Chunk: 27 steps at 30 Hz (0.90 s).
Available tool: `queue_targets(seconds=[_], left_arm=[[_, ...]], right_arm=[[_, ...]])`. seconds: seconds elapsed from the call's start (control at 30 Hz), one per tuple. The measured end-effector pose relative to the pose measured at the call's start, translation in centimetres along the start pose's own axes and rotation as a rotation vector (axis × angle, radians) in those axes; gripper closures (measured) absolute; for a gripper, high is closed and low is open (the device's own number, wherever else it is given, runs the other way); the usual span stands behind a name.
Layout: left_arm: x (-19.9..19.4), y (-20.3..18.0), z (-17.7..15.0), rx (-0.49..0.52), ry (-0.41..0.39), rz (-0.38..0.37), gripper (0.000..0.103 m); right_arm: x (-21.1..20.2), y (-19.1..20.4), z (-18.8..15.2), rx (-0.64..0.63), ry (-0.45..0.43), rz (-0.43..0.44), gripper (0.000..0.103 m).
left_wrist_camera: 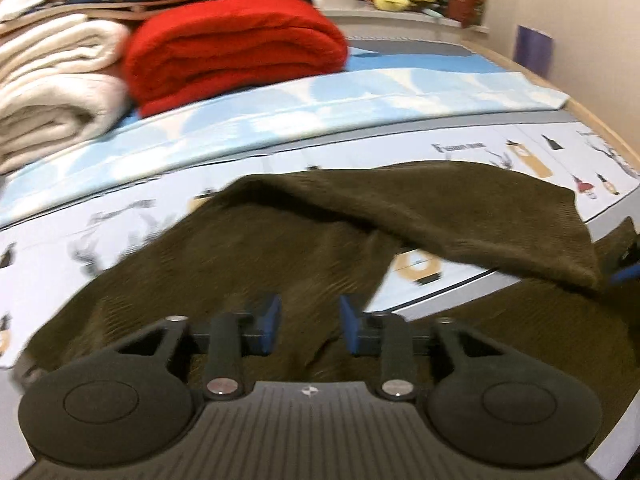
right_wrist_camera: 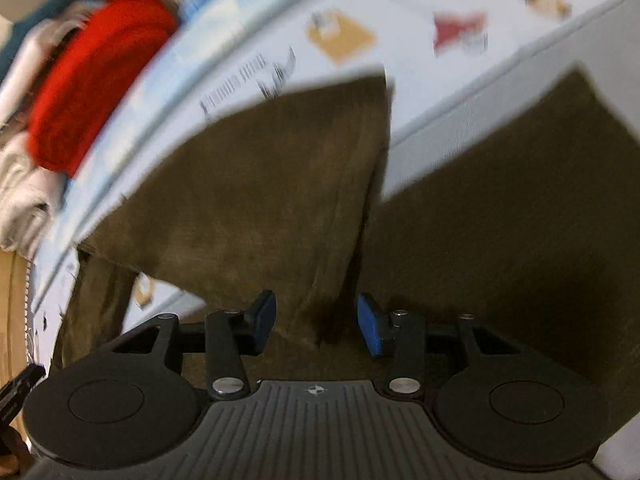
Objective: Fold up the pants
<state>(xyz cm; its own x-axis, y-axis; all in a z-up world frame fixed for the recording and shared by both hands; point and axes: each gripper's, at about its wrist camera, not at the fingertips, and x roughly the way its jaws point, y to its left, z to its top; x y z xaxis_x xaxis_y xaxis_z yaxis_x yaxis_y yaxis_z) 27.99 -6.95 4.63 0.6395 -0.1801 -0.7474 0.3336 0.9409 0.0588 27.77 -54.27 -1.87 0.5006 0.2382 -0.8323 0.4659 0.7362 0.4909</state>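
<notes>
My left claw [left_wrist_camera: 307,326] hangs w/ pads apart, nothing gripped, over the brown pants [left_wrist_camera: 248,248] spread on the printed bed sheet [left_wrist_camera: 460,148]. Right claw [right_wrist_camera: 316,326] also apart; a pants fold sits btwn its pads, prob. not pinched, view's blurry. Red blanket [left_wrist_camera: 232,48] and white blankets [left_wrist_camera: 52,92] stacked behind.

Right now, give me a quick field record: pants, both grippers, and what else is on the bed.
pants: olive-brown pants spread on the printed sheet, one part flopped over, not neatly folded
left gripper: jaws apart over the fabric, nothing pinched
right gripper: jaws apart, a fabric fold between them, pads not pressing
far side of bed: red blanket beside cream blankets
</notes>
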Motion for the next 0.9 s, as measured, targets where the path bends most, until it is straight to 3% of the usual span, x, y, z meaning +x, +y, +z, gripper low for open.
queue_targets(seconds=[0.13,0.3,0.33,0.4,0.5,0.6,0.63,0.8,0.9], left_arm=[[4.7,-2.5,1.3,0.032,0.037,-0.016,0.079],[10.1,-3.4,2.2,0.007,0.084,-0.088,0.075],[11.0,-3.6,2.2,0.018,0.098,-0.097,0.069],[13.3,-4.4,2.1,0.055,0.126,-0.091,0.066],[15.6,-5.1,1.7,0.1,0.146,-0.074,0.066],[16.8,-4.8,1.7,0.114,0.14,-0.065,0.083],[16.9,-4.6,1.9,0.117,0.137,-0.072,0.093],[15.3,-3.2,2.9,0.136,0.076,-0.118,0.096],[13.4,-2.1,3.8,0.153,0.018,-0.164,0.096]], right_arm=[[2.4,0.7,-1.1,0.064,0.082,-0.02,0.056],[3.2,1.7,-2.3,0.085,0.111,0.012,0.053],[3.3,1.9,-2.4,0.085,0.111,0.003,0.055],[3.3,1.8,-2.2,0.096,0.104,-0.008,0.076],[2.7,1.2,-1.8,0.146,0.079,-0.008,0.079],[1.0,1.2,-1.1,0.19,0.007,0.038,0.084],[0.1,1.4,-0.7,0.19,-0.033,0.063,0.096],[-6.9,4.2,3.1,0.099,-0.356,0.224,0.096],[-9.7,6.4,7.1,0.073,-0.474,0.238,0.096]])
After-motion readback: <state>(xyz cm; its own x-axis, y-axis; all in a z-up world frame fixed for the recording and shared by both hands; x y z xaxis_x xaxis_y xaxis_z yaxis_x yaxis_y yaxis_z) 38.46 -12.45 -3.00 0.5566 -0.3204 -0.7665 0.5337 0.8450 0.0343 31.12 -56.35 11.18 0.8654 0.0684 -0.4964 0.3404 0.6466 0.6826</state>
